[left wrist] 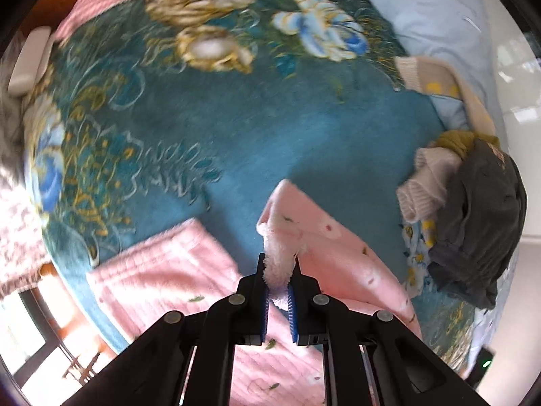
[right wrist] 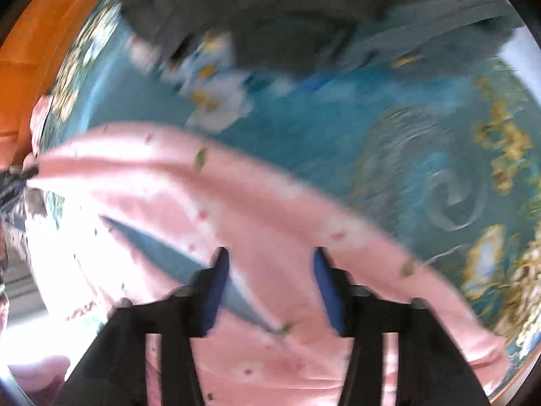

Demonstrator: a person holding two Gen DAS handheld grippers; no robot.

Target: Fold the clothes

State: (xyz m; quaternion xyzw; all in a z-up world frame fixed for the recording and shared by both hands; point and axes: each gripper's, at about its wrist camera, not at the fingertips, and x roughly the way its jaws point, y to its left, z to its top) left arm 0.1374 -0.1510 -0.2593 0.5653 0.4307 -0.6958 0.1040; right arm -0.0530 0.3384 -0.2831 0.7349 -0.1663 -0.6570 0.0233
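Left wrist view shows the left tool (left wrist: 279, 264) clamped on the pink garment's (left wrist: 338, 253) fluffy edge; right wrist view shows the right tool (right wrist: 270, 257) spread open above it, blurred.

Daylight is flooding in from the lower left in both views, washing out the pink garment (right wrist: 270, 223) there to near white. The right wrist view is smearing heavily with motion blur; the left is staying sharper, softening toward its upper edge. Fisheye distortion is bowing the floral blanket (left wrist: 209, 128), and black corners are ringing each frame.
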